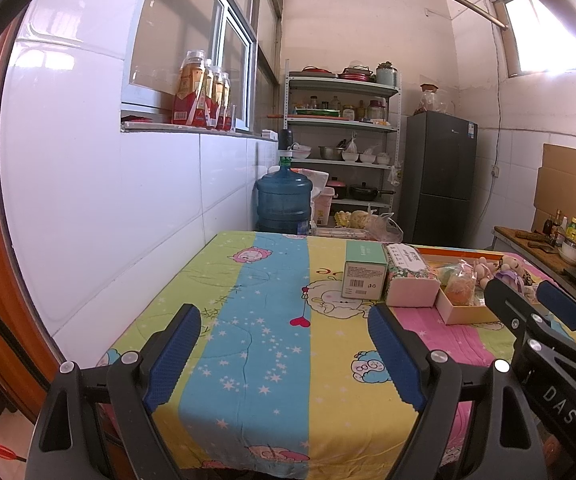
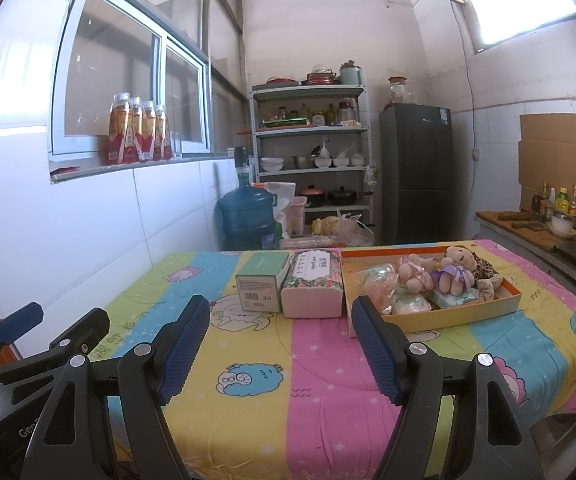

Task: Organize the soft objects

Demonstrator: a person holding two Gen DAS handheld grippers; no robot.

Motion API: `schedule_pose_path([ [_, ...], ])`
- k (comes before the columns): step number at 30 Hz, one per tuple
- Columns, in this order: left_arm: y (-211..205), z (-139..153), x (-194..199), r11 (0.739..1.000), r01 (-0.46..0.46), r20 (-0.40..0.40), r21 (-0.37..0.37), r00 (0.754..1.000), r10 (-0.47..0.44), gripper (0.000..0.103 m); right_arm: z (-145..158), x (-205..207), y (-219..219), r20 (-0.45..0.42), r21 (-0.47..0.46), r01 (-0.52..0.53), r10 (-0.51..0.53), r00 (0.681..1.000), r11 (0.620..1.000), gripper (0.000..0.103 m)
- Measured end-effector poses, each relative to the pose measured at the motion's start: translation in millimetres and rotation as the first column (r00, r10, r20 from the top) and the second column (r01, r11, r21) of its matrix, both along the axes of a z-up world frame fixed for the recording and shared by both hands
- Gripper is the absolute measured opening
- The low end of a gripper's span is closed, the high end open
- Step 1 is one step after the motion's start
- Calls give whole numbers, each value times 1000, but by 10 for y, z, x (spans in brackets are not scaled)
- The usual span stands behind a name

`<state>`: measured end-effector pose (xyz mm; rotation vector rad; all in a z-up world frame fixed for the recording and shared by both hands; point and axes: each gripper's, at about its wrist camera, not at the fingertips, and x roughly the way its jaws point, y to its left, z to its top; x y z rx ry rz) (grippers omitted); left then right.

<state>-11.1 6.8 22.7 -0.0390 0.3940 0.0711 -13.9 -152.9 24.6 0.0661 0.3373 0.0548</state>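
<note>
Both grippers, left (image 1: 284, 344) and right (image 2: 280, 338), hung wide apart, empty, above the desk (image 2: 319, 376). Plush toys (image 2: 447, 276) sat in the tray (image 2: 471, 310) ahead-right of the right gripper. They looked light and squashy; pinch the body. Tissue pack (image 2: 313, 288) and green box (image 2: 260, 284) ahead; print unreadable.

- Right gripper (image 2: 280, 340) hovers over the striped tablecloth (image 2: 319, 392), jaws wide apart, nothing between them
- Beyond it, a tissue pack (image 2: 312, 288)
- Left of the pack, touching, a green box (image 2: 260, 285)
- Right of the pack, a cardboard tray (image 2: 483, 307) of plush toys (image 2: 453, 274)
</note>
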Motion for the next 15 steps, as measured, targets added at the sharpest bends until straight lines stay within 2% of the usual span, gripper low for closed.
schedule_pose_path([
  [15,-7,-3,-7,1000,0,0,-1,1000,0,86,-1,-3,1,1,-1,0,0,1000,1000,75],
])
